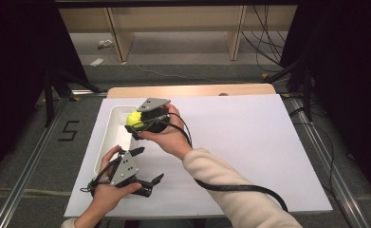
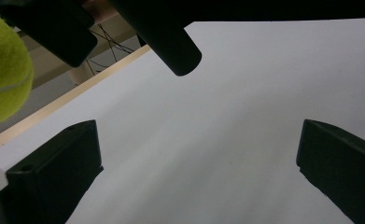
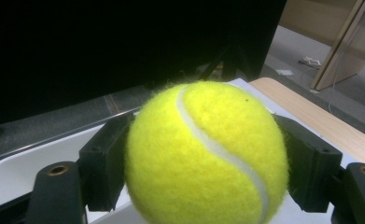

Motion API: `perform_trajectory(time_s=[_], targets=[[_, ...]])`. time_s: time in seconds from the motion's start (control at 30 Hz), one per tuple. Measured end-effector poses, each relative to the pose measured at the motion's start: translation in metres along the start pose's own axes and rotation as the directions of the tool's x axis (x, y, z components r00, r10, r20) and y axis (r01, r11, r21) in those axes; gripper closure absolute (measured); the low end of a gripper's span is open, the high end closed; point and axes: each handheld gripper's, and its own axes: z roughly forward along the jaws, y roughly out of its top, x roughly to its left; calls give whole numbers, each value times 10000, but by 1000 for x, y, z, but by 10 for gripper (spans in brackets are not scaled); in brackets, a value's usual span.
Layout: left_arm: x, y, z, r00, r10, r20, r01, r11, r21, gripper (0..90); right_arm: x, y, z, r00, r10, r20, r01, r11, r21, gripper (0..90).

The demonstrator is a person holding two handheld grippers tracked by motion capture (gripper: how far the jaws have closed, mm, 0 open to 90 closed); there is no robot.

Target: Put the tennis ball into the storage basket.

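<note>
Yellow-green felt with one curved white seam covered the tennis ball (image 3: 207, 154); no brand print was readable on it, and the only legible writing was a black "5" (image 1: 69, 130) on the floor at 9 o'clock from the table. The right gripper (image 1: 136, 124) had its jaws clamped on the ball's two sides, holding it above the white tray (image 1: 108, 142) at the left of the white board (image 1: 249, 142). The left gripper (image 1: 147, 167), at 6 o'clock from the ball, hung with jaws spread wide and empty over the board.
</note>
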Motion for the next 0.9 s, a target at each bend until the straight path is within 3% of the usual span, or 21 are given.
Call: perform_trajectory(time_s=[0.9], targets=[[-1,0,0,10000,65,18,-65,10000,16,0,4,6,8,9998,-80,-169,81,9999,68,269]])
